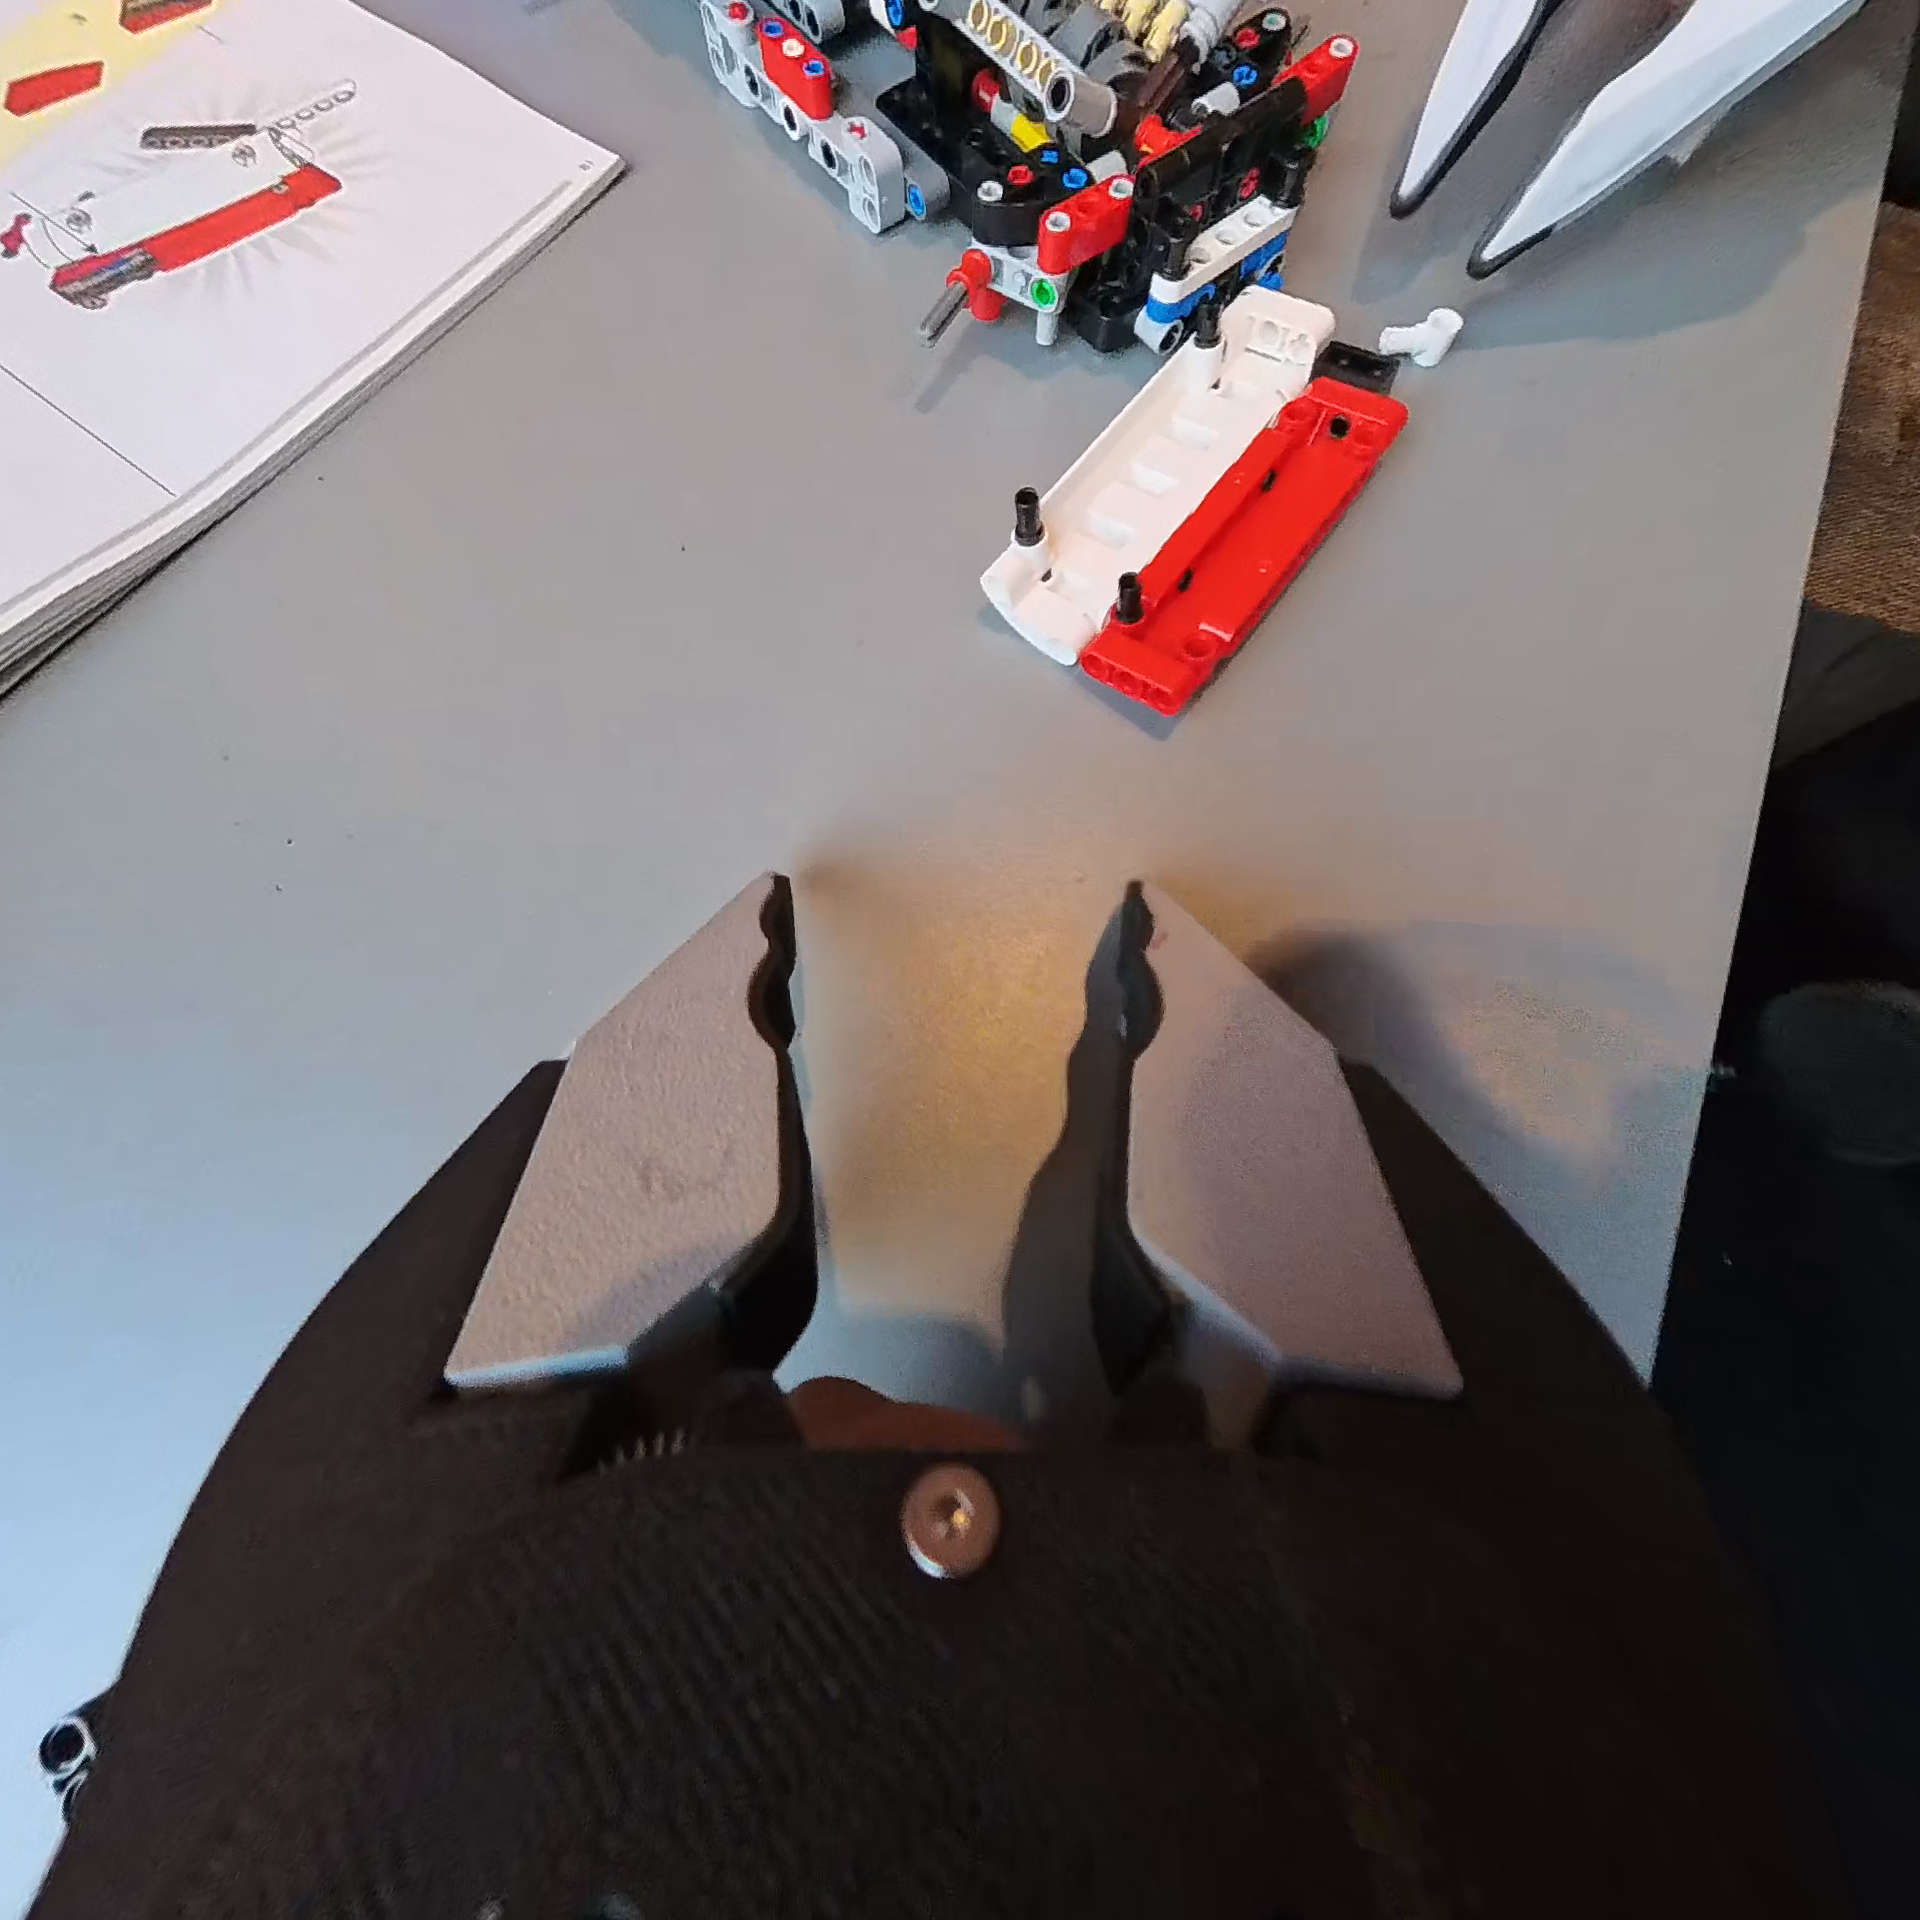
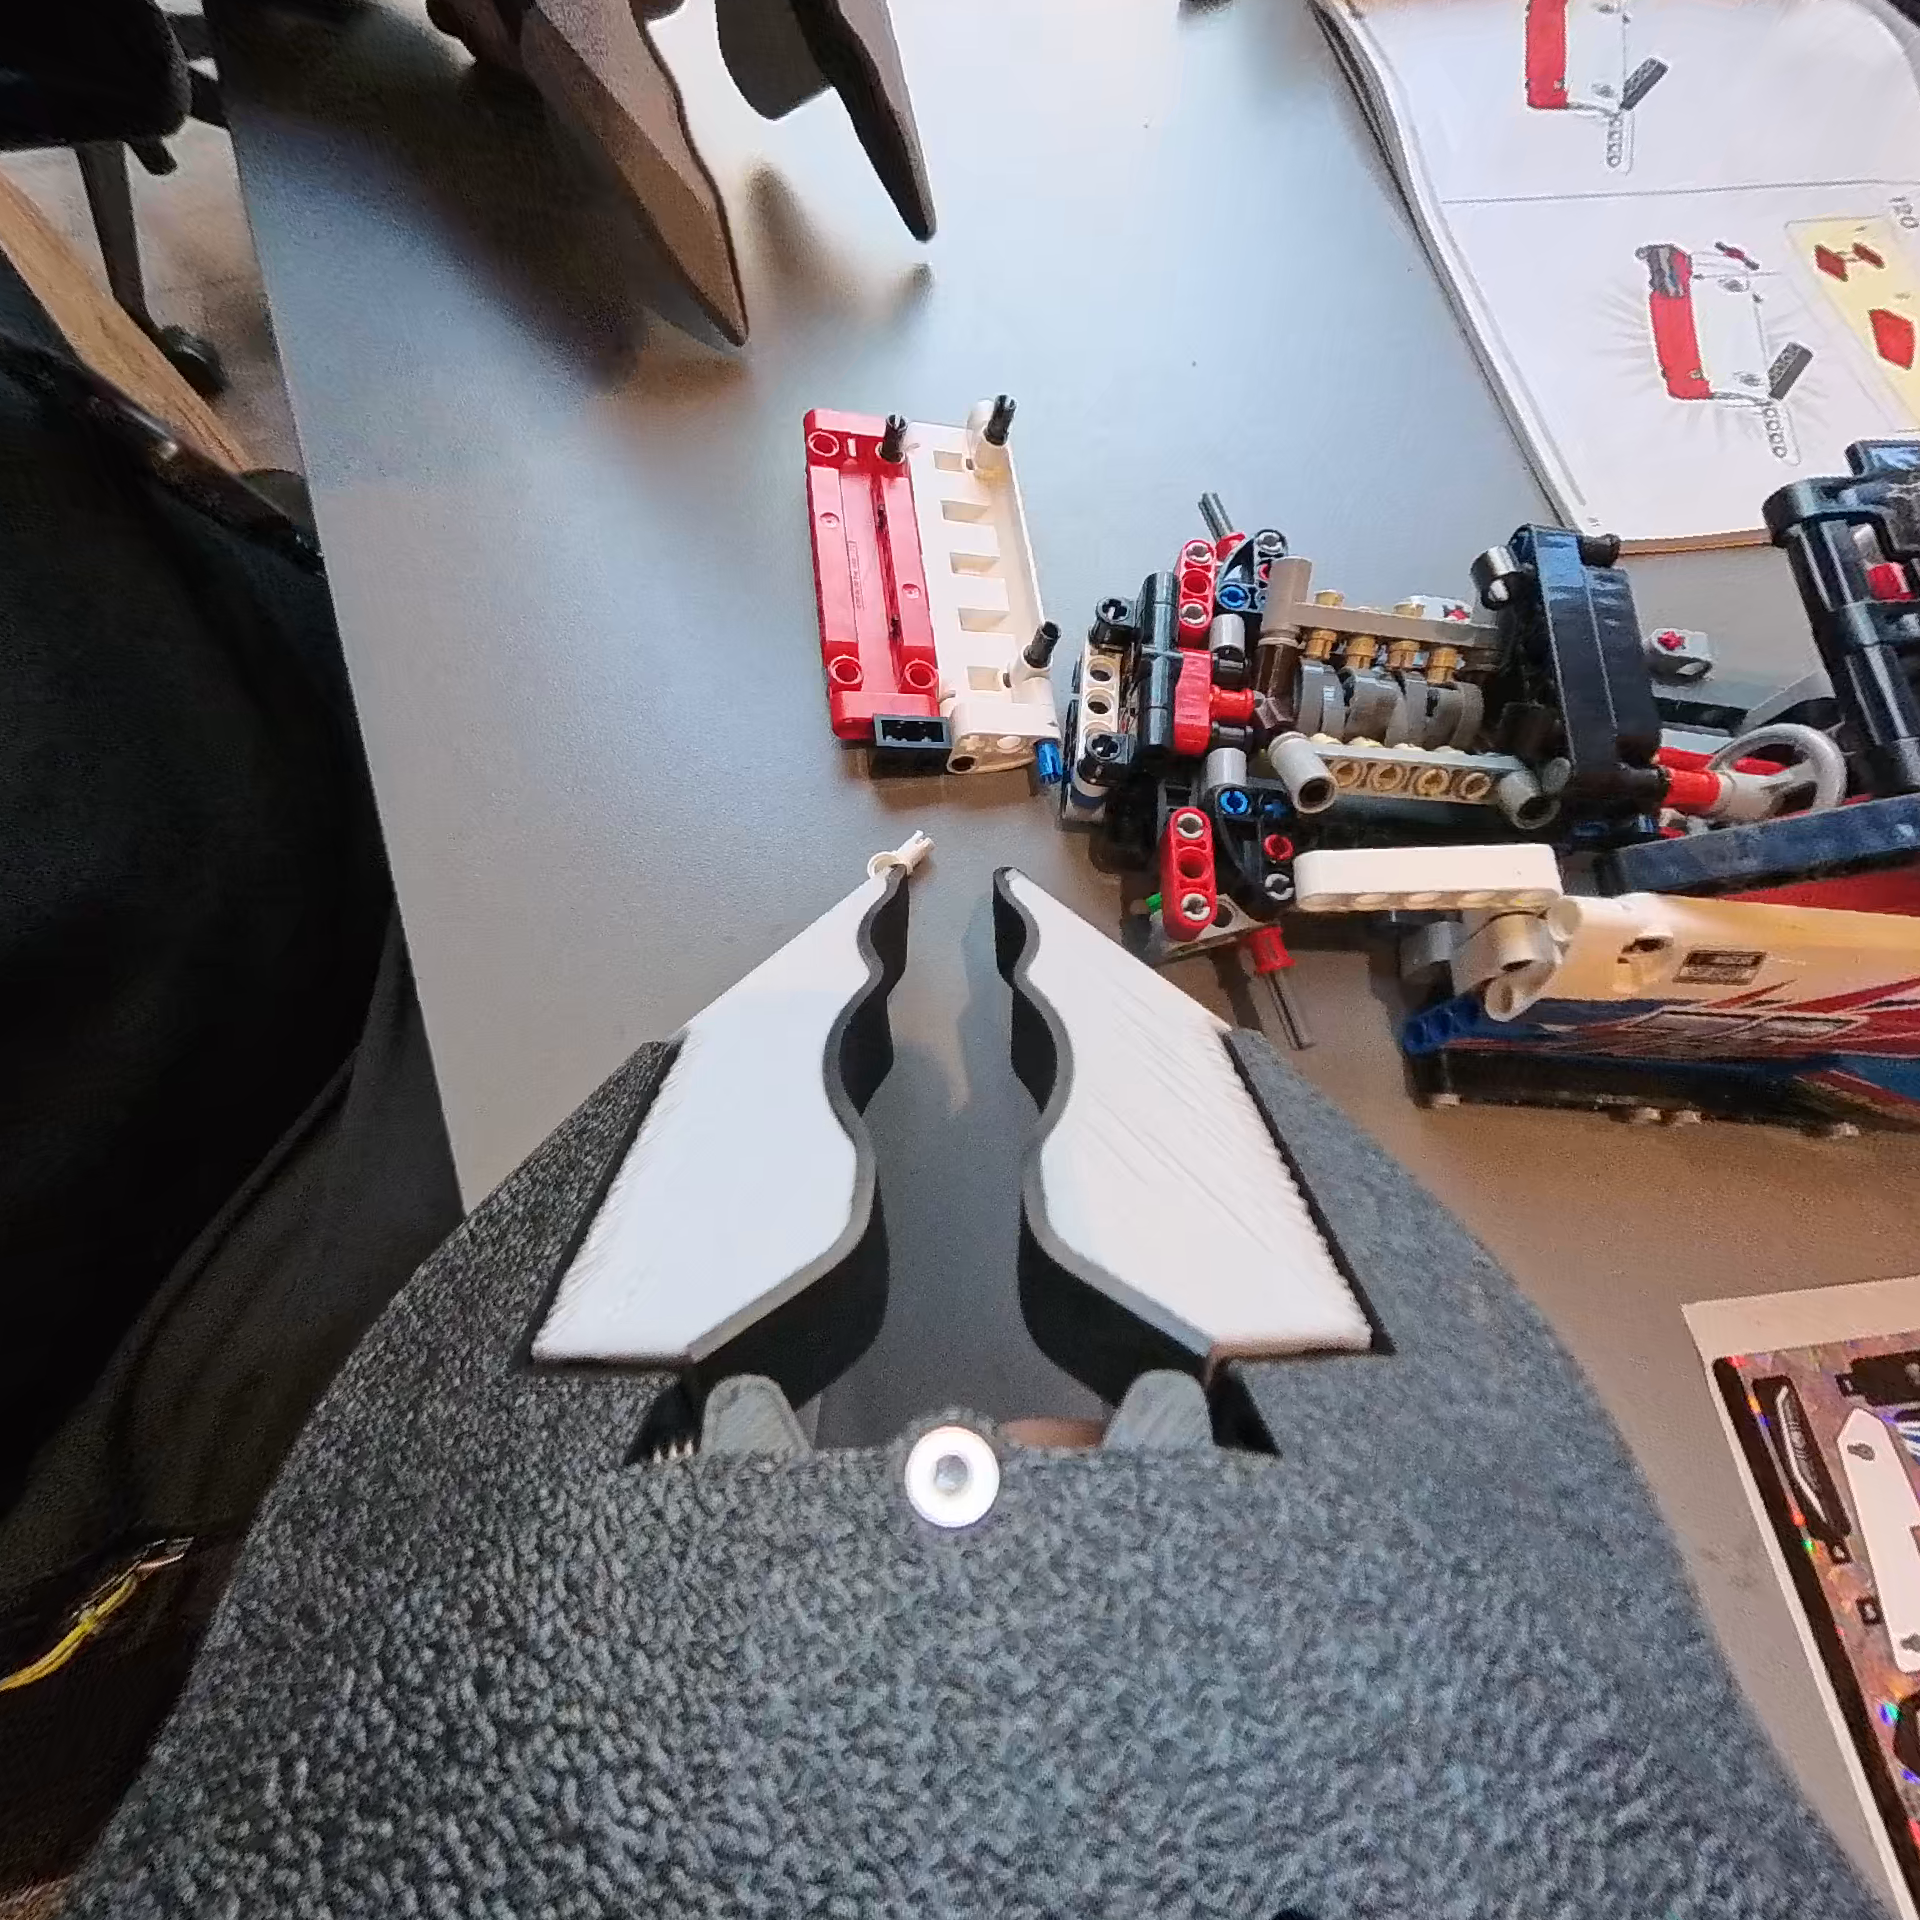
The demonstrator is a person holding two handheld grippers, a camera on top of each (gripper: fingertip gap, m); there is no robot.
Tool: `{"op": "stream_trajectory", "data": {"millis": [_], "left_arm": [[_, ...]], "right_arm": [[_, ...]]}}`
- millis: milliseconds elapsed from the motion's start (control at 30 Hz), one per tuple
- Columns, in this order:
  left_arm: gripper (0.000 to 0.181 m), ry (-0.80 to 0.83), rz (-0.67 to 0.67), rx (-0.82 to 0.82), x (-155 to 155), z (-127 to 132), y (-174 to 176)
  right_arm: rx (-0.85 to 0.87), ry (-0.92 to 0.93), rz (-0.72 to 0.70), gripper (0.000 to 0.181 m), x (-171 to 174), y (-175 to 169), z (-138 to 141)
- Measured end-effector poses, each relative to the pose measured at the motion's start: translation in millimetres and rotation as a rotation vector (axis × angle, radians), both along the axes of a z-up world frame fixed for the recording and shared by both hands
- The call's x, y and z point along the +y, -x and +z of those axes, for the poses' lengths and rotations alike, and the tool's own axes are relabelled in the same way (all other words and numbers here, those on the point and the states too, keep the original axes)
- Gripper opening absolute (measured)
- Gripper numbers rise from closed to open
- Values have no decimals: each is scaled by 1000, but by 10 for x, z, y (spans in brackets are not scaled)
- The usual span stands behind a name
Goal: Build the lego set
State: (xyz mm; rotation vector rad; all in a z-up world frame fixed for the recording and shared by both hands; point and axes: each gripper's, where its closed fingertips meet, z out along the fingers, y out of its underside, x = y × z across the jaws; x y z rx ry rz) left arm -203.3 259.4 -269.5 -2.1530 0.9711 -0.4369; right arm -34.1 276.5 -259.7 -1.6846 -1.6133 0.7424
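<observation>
left gripper (image 1: 961, 883) with grey fingers hangs spread apart and empty over the bare grey table (image 1: 520, 779), lower centre of frame; right gripper (image 2: 948, 871) with white fingers also parted, holding nothing, its left tip just beside a small white connector pin (image 2: 902, 852); flat red-and-white panel assembly (image 2: 925, 592) lies mid-frame beside the multicoloured lego vehicle build (image 2: 1455, 727); open instruction booklet (image 1: 208, 312) upper left

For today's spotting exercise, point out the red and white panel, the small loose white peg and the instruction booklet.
red and white panel (image 2: 883, 592): right wrist view, on its red half.
small loose white peg (image 2: 900, 852): right wrist view, on its middle.
instruction booklet (image 1: 312, 343): left wrist view, on the open white page.
</observation>
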Motion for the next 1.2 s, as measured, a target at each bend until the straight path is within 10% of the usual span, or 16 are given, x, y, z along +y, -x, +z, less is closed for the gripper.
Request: {"op": "stream_trajectory", "data": {"millis": [567, 1200], "left_arm": [[83, -13, -285, 33, 273, 66, -714], [60, 22, -309, 12, 17, -34, -889]], "right_arm": [[-40, -7, -58, 23, -131, 57, -47], [-35, -28, -238, 11, -96, -1, -23]]}}
